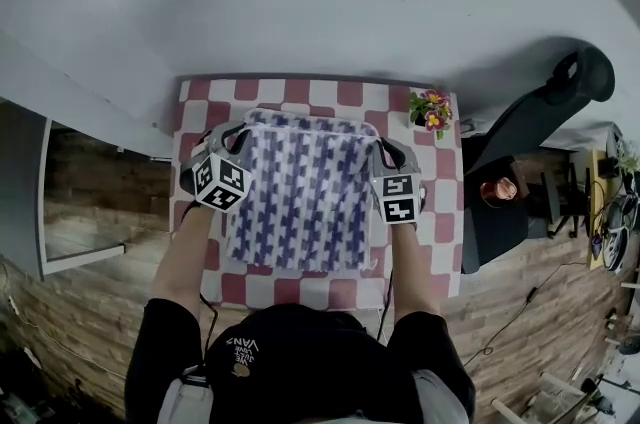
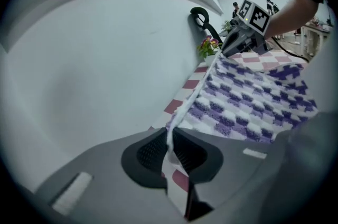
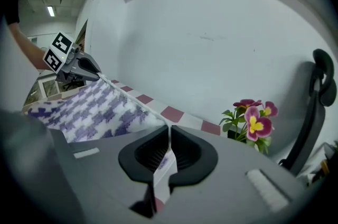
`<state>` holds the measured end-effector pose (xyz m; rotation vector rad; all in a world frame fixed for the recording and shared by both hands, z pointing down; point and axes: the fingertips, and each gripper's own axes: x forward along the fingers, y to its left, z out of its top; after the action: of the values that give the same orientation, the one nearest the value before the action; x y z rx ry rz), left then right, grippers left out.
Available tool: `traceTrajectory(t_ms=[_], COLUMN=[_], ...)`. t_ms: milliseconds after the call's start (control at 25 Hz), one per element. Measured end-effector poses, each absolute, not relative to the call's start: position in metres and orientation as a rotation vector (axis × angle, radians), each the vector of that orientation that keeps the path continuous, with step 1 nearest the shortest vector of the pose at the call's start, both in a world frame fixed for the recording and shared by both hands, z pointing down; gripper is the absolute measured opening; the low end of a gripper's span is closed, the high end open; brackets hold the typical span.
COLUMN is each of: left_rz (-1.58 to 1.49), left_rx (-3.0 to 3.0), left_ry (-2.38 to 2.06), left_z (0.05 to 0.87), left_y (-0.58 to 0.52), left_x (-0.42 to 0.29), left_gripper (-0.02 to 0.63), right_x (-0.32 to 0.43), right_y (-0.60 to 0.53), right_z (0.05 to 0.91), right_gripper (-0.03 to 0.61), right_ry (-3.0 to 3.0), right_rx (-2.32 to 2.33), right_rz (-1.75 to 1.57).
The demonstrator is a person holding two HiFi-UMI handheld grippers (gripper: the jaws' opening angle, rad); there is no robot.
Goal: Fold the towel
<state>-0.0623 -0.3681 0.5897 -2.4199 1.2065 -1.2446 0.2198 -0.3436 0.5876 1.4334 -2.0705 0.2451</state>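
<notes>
A white towel (image 1: 300, 192) with a purple houndstooth pattern is spread over a red-and-white checked table (image 1: 440, 222). My left gripper (image 1: 238, 134) is shut on the towel's far left corner, and my right gripper (image 1: 380, 148) is shut on its far right corner. The far edge stretches taut between them, a little above the table. In the left gripper view the towel (image 2: 253, 106) edge runs out of the jaws toward the right gripper (image 2: 232, 47). In the right gripper view the towel (image 3: 95, 106) leads from the jaws to the left gripper (image 3: 97, 76).
A small pot of pink and yellow flowers (image 1: 430, 110) stands at the table's far right corner, close to my right gripper. A grey wall (image 1: 320, 2) rises just behind the table. A black chair (image 1: 540, 112) stands to the right, beside the table.
</notes>
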Motion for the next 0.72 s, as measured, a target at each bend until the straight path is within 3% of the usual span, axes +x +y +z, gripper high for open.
traceTrajectory(t_ms=[480,720], left_rz=[-1.405,-1.408], left_rx=[-2.497,-2.597], left_ry=[1.295,1.523], left_z=[0.654,0.662], left_y=[-0.409,-0.42], left_x=[-0.064,-0.085], left_gripper=[0.045,0.158], right_x=[0.224,0.242], right_y=[-0.377,-0.381], right_z=[0.651,0.658], right_gripper=[0.026,0.12], right_ry=[-1.966,-1.933], right_rx=[1.374,1.514], right_rz=[0.344,0.524])
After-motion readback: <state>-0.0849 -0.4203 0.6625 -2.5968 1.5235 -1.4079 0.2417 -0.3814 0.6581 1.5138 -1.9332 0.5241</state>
